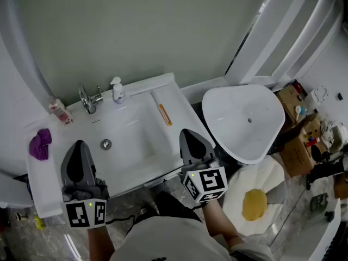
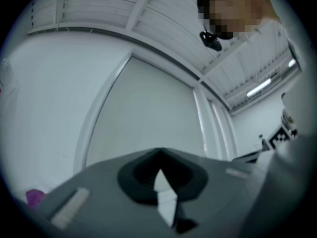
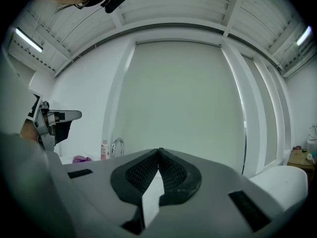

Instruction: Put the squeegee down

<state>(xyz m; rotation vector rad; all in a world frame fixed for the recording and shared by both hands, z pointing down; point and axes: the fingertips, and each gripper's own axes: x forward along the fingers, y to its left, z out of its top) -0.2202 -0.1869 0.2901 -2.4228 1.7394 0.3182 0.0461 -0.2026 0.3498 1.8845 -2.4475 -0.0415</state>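
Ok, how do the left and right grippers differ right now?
The left gripper hangs over the front left of the sink, near the purple cloth; the right gripper is at the sink's front right corner, beside the toilet. The right gripper is nearer the squeegee lying on the sink's right rim; the left gripper is on the far side of the sink from it. Both have their jaws shut with nothing between them.
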